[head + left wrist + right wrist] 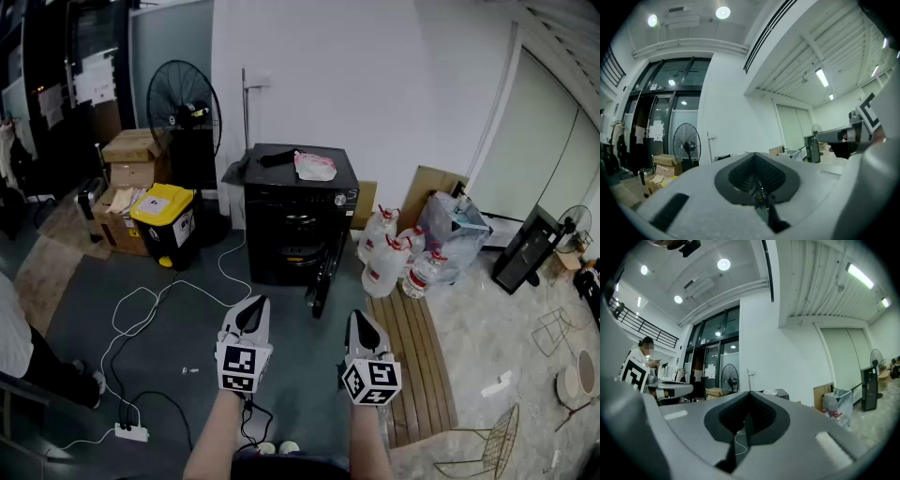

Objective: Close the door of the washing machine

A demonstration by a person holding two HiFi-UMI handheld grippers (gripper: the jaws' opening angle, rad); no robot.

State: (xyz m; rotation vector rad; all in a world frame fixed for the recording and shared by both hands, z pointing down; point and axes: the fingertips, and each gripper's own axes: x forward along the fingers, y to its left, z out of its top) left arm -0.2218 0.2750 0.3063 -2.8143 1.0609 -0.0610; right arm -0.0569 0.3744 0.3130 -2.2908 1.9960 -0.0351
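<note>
- The washing machine (300, 211) is a black box on the floor against the white wall, straight ahead of me and well apart from both tools.
- Its door (327, 272) is open. It stands out from the right side of the front opening and I see it nearly edge-on, with its free edge pointing back toward me. I take the hinge to be on the right, though I can't make it out.
- Left tool (254, 305): narrow, jaws pressed together with nothing between them, held level and aimed at the left half of the machine.
- Right tool (360, 319): also narrow and empty, with only a slit behind the meeting tips, through which the white cable (167, 298) on the floor shows. It is level too.
- The relation that matters: the door lies ahead, between the two tools' lines and closer to the right one, with its long axis running toward me.
- My judgement: the right tool is better placed. It could go forward to the door's right-hand outer face and sweep it left toward the opening.
- The water bottles (394, 258) stand just right of the door, so I'd keep that approach tight.
</note>
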